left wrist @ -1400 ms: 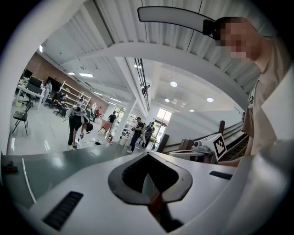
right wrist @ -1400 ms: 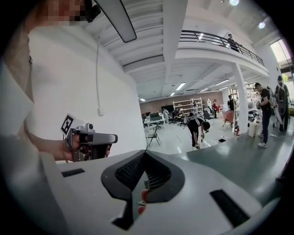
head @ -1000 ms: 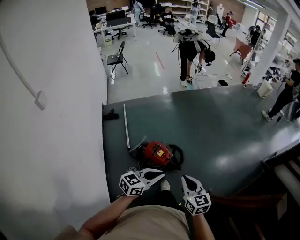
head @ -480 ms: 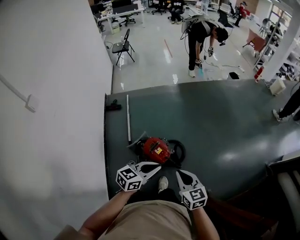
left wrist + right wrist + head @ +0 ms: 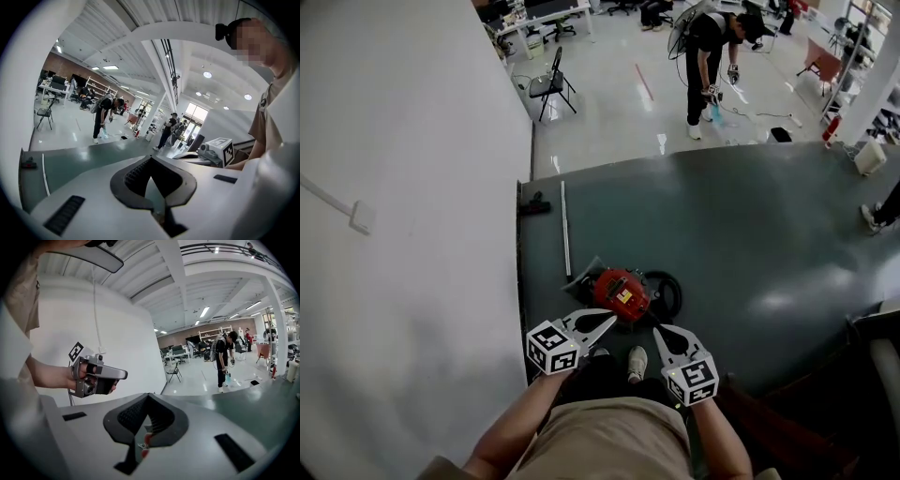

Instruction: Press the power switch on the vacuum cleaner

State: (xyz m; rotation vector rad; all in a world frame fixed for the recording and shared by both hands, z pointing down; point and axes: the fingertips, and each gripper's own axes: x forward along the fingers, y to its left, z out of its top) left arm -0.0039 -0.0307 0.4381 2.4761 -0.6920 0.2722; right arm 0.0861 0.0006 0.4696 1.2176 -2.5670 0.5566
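Dark green matting runs along a white wall, with pale shop floor beyond it where a person bends over and a folding chair stands. On the matting, just ahead of both grippers' tips, lies the red vacuum cleaner. Its body lies roughly crosswise to the way the grippers point. The black wheel end is ahead of the right gripper, and the other end faces the wall, beyond the left gripper.

The left gripper's tip appears at the near edge of the red body; whether it touches cannot be told. The right gripper's tip is just short of the cleaner, apart from it. Both grippers have their jaws closed tip to tip with nothing between them.

Farther ahead of the left gripper, a metal wand lies lengthwise along the wall. Its long axis points away from the grippers, and a black nozzle lies beside its far end.
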